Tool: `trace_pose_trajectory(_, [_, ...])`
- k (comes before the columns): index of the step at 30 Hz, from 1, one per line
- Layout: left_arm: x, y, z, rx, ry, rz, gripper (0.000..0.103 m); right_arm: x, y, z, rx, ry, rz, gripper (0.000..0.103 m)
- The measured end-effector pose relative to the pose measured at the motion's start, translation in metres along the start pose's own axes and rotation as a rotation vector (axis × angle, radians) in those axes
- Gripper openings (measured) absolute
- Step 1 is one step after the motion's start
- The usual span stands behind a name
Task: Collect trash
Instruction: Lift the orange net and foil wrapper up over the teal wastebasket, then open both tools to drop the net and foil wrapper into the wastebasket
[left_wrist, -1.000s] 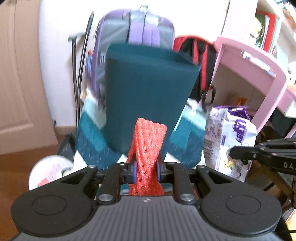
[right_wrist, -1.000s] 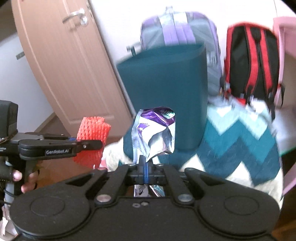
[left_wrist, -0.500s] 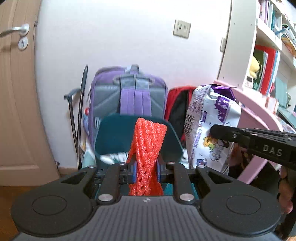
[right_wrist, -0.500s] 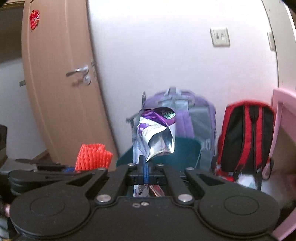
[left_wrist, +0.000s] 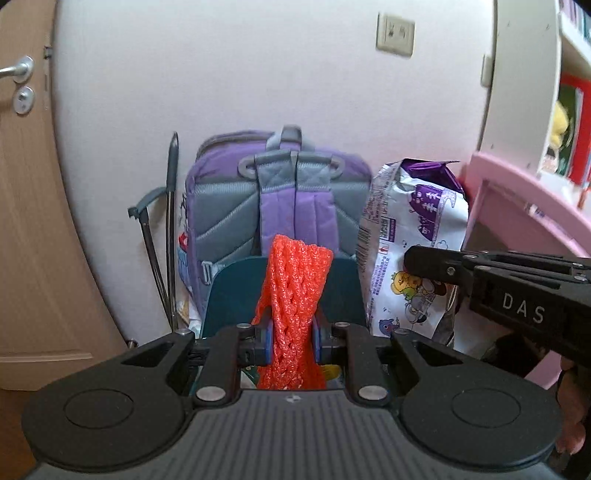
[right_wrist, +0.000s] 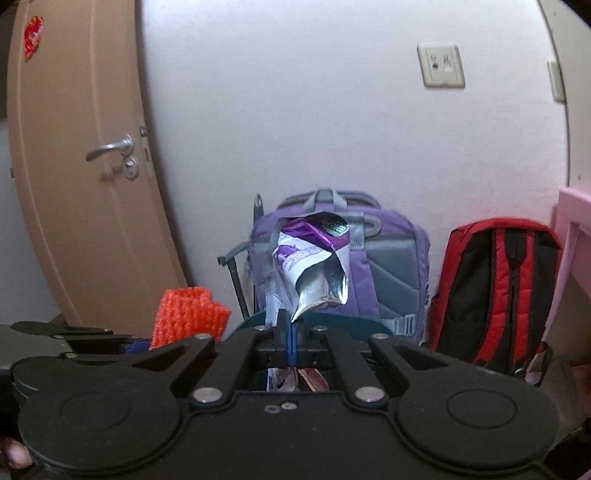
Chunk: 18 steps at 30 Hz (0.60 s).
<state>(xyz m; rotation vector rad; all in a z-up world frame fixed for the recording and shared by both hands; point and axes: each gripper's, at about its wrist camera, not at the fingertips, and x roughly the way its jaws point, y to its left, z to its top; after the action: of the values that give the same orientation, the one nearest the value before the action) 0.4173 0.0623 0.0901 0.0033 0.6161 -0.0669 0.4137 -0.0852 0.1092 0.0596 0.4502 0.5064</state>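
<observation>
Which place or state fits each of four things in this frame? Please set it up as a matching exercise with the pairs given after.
Things
1. orange foam net
2. snack bag
3. teal bin
4. red backpack

Places or states
A. leaning against the wall, right of the purple backpack
B. clamped in the left gripper
C. just beyond both grippers, in front of the purple backpack
D. pinched in the right gripper, torn top open

Pairs: 1-B, 2-D, 3-C, 4-A
</observation>
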Motion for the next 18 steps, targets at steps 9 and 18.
trace_pose_trajectory(9, [0.068,0.002,-0.013,0.041,0.121,0.007,0.018,0.056,-0.012,-0.041,0.001,0.156,0.007,0.002])
trace_pose_trajectory(18, [0.1,0.005,-0.032,0.05,0.218,-0.013,0.019,0.075,-0.014,-0.066,-0.044,0.268,-0.017,0.015])
